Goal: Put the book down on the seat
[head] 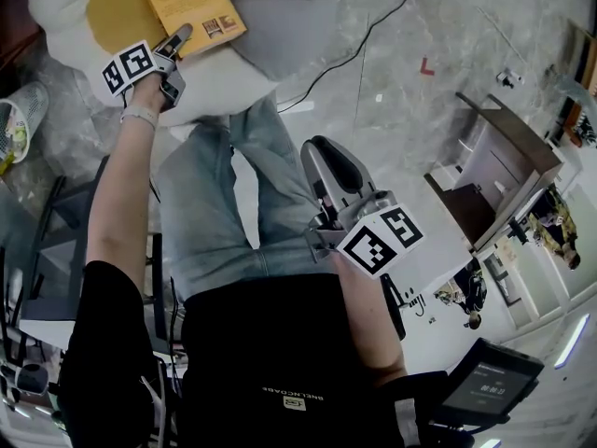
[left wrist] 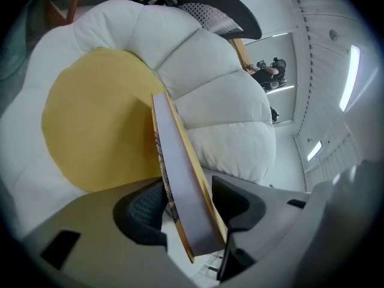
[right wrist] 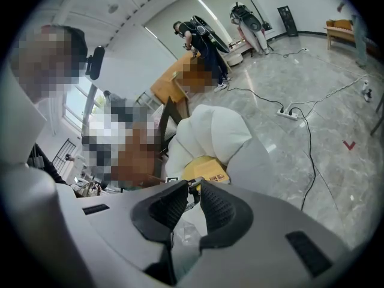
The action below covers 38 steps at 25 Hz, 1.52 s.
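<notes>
book [head: 194, 9]: matt paper cover recorded | seat [left wrist: 222, 107]: padded matt cloth | floor [head: 420, 26]: glossy veined stone | left gripper [left wrist: 189, 198]: matt grey plastic

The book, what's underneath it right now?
The seat cushion: its yellow centre and a white lobe. The book, held by the left gripper, covers the patch below, so contact can't be judged.

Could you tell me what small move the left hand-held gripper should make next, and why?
Probably lower the book flat onto the seat's yellow centre: the left hand-held gripper grips its edge, and the book looks tilted, not yet lying flat there.
</notes>
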Available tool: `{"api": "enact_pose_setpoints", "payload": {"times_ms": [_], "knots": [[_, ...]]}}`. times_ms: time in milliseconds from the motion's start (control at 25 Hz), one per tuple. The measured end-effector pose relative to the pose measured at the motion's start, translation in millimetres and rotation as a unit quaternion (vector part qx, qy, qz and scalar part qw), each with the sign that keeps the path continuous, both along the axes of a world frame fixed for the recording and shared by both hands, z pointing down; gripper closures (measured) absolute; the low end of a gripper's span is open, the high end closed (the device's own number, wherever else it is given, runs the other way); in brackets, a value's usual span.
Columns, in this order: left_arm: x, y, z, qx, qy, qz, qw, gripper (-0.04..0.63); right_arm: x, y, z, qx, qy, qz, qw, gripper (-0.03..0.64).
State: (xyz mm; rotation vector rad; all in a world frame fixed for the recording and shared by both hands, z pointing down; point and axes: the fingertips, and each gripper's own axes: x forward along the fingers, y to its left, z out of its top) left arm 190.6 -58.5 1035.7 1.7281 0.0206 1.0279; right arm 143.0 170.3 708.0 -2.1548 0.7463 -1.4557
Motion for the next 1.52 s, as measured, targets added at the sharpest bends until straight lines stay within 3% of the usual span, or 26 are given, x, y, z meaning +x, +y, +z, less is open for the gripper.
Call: {"api": "enact_pose_setpoints", "payload": {"times_ms": [240, 1160, 1520], "knots": [[-10, -14, 5, 0.008, -0.004, 0.016, 0.9998, 0.374, 0, -14, 2, 0.001, -0.002, -0.005, 1.000, 0.532], [-19, -23, -11, 0.008, 0.012, -0.001, 0.9999, 0.374, 0, -18, -5, 0.017, 0.009, -0.011, 1.000, 0.532], [-56, -50, -39, 0.013, 0.015, -0.016, 0.9997, 0.374, -10, -44, -27, 0.033, 0.023, -0.036, 0.999, 0.532]]}}
